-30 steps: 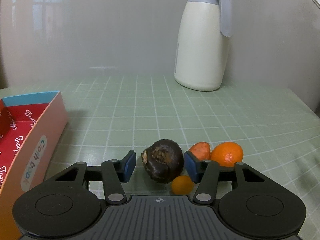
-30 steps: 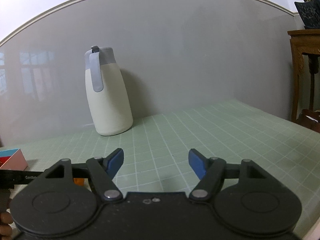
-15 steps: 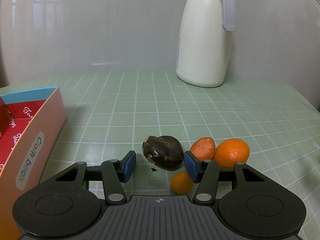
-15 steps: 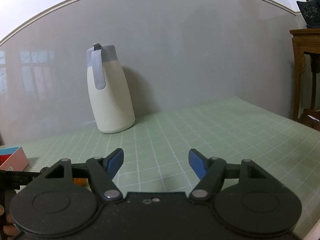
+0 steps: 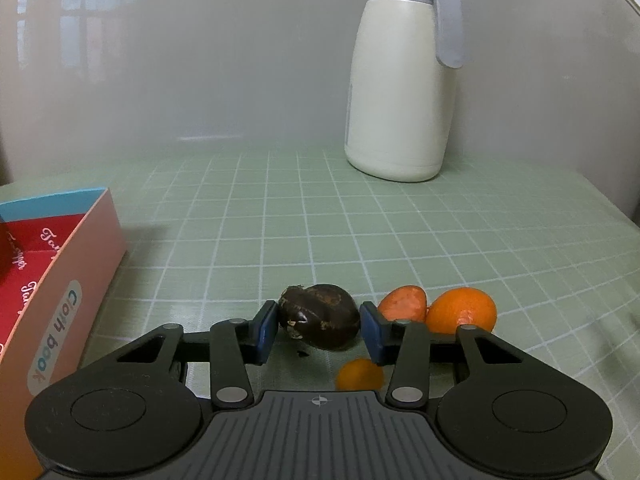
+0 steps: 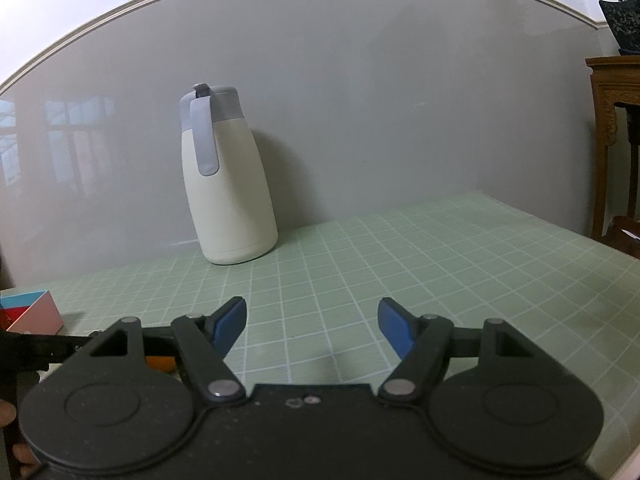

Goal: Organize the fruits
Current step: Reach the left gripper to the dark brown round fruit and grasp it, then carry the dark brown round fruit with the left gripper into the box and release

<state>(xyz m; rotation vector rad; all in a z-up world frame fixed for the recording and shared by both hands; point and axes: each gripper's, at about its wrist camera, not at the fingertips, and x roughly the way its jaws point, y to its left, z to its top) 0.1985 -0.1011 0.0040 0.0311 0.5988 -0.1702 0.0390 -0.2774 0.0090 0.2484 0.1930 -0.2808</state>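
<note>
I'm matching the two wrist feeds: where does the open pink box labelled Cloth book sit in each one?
Left wrist: the pink box fills the left edge, red lining showing, left of the left gripper, whose jaws have just been closing around the dark fruit.
Right wrist: only a corner of the pink box shows at the far left, mid-height.
Shared landmark: the white jug against the wall.
</note>
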